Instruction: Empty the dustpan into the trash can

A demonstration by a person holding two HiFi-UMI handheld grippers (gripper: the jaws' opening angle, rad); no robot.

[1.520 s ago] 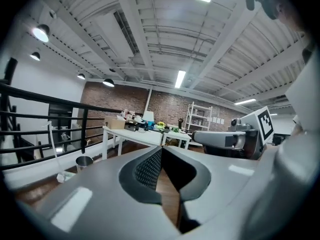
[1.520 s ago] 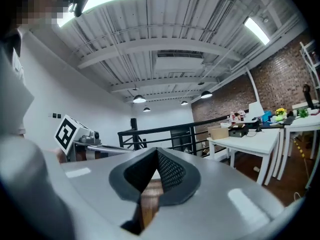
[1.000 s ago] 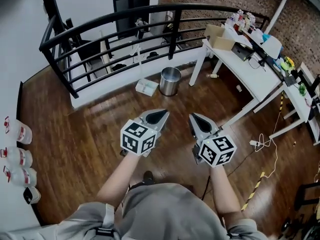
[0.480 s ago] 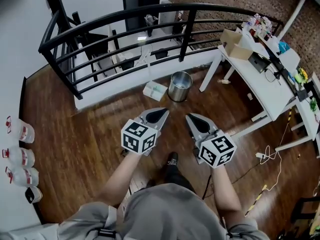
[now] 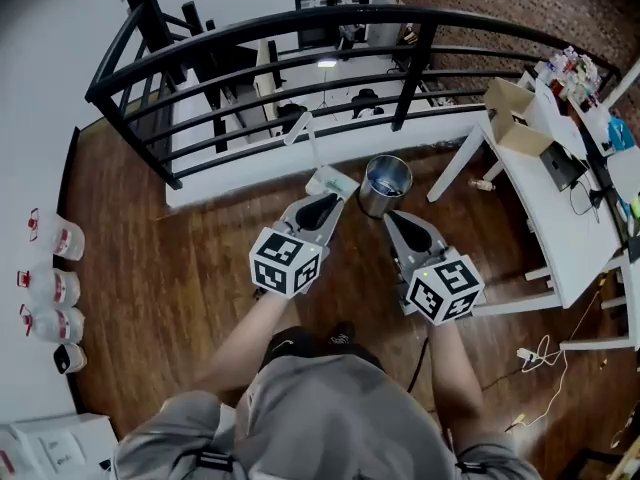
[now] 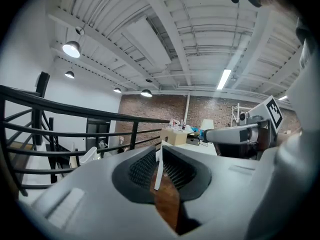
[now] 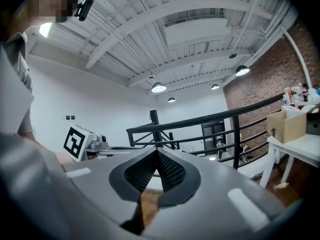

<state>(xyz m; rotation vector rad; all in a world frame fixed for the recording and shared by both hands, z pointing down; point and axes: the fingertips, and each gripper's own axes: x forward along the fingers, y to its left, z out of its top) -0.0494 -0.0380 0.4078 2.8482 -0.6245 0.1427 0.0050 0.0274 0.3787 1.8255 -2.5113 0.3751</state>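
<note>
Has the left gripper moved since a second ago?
Yes. The left gripper has closed in on the trash can; its tip now appears over the dustpan beside it.

A shiny, round, open-topped metal trash can (image 5: 385, 184) stands upright on the dark wooden floor (image 5: 190, 268), close to the white ledge (image 5: 245, 175) under the black railing. Just left of it, a pale green-and-white dustpan (image 5: 332, 181) rests on the floor. Its thin white handle (image 5: 300, 128) rises up, leaning left. Whether pan and can touch cannot be told.
</note>
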